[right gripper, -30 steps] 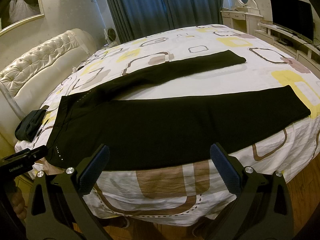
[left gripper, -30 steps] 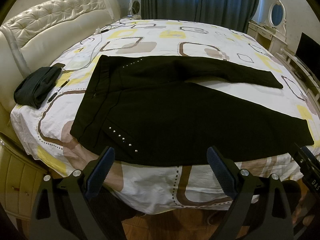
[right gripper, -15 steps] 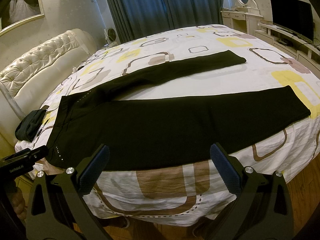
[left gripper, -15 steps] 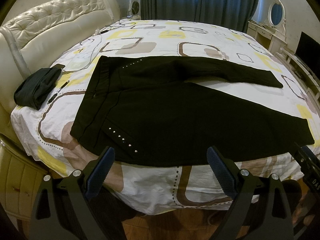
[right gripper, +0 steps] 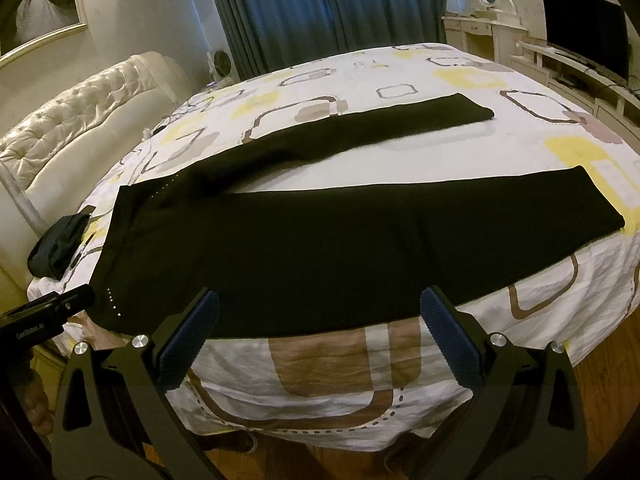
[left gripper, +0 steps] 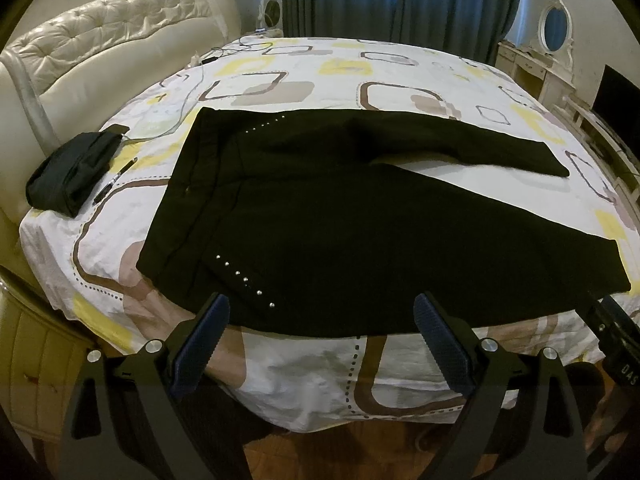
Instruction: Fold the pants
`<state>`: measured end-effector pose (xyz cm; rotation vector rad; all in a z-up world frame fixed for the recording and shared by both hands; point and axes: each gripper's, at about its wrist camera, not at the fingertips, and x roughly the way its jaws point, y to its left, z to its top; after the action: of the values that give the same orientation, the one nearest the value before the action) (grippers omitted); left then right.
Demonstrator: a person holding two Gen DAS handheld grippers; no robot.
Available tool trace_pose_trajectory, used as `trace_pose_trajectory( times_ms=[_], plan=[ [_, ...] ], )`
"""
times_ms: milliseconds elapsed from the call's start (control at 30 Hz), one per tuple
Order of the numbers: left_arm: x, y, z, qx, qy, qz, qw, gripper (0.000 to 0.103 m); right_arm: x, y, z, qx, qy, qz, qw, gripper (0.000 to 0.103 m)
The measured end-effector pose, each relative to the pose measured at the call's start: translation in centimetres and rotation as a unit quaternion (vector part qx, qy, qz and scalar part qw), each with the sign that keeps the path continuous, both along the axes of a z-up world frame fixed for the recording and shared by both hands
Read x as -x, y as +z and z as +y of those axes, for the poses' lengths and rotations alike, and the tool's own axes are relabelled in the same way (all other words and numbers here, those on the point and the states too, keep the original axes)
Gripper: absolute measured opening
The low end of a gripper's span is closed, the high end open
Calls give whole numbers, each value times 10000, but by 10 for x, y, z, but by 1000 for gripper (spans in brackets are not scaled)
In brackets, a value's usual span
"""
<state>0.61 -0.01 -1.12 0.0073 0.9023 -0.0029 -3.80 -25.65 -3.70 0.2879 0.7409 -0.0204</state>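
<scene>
Black pants (left gripper: 320,216) lie flat on the bed, waist to the left, both legs spread apart in a V toward the right. Silver studs mark the pockets. In the right wrist view the pants (right gripper: 320,248) span the bed, with the near leg along the bed's front edge. My left gripper (left gripper: 320,322) is open and empty, just in front of the near waist and hip edge. My right gripper (right gripper: 320,314) is open and empty, in front of the near leg's middle. Neither touches the cloth.
A patterned white bedsheet (left gripper: 320,376) hangs over the bed's front edge. A folded dark garment (left gripper: 72,172) and a pen (left gripper: 116,180) lie at the left by the tufted headboard (left gripper: 112,60). A cable (left gripper: 180,120) runs across the sheet. A dresser and TV (right gripper: 584,40) stand right.
</scene>
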Motion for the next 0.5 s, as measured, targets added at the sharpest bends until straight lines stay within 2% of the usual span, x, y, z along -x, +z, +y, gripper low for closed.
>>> trace_pose_trajectory(
  times_ms=[300, 500],
  plan=[
    [-6, -4, 6, 116, 156, -55, 9998, 93, -6, -6, 1, -16, -6, 91, 10000, 101],
    [-15, -11, 10, 126, 41, 60, 9999, 93, -11, -11, 2, -19, 16, 171, 9998, 101]
  ],
)
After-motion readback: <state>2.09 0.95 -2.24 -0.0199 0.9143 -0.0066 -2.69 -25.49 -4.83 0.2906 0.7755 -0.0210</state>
